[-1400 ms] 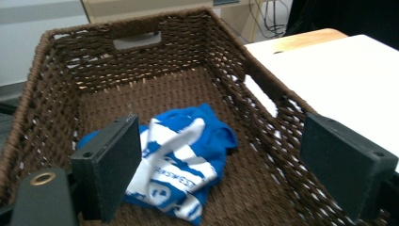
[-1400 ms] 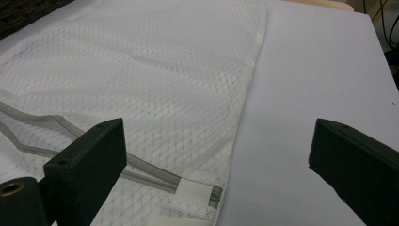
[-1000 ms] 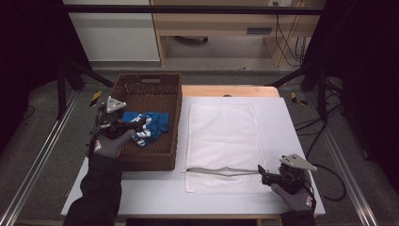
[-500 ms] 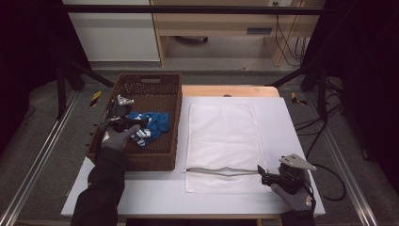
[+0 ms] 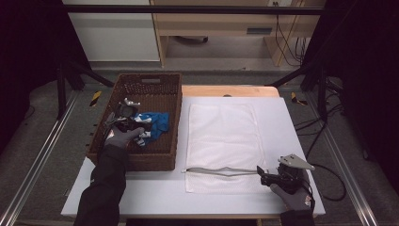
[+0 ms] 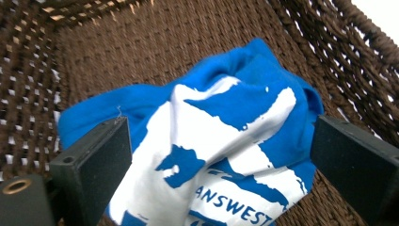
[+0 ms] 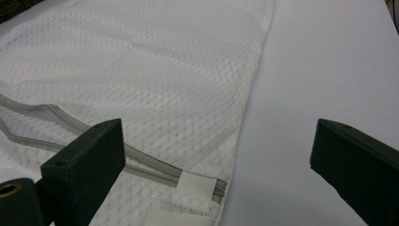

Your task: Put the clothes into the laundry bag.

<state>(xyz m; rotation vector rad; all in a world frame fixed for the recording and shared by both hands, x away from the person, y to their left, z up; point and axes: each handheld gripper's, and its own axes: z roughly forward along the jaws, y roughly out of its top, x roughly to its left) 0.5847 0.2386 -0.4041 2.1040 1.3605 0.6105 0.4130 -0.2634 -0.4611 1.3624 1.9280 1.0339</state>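
White tabletop [image 5: 291, 136]: mesh laundry bag [image 5: 221, 136] lies mid-table, zipper [image 5: 221, 170] at its near edge. Both the left gripper [image 6: 221, 155] and the right gripper [image 5: 260, 172] gape empty. Blue printed garment [image 6: 226, 141] in wicker basket [image 5: 141, 84] looks soft, light; pinch a raised fold.

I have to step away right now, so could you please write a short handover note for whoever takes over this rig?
Left hand-held gripper: open, jaws either side of the blue printed cloth in the wicker basket; nothing gripped.
Right hand-held gripper: open, at the near right corner of the white mesh bag, by the zipper end.
The bag lies flat on the table, its zipper partly open.
Done: nothing bagged. Left, probably: grip the cloth and put it in the bag.
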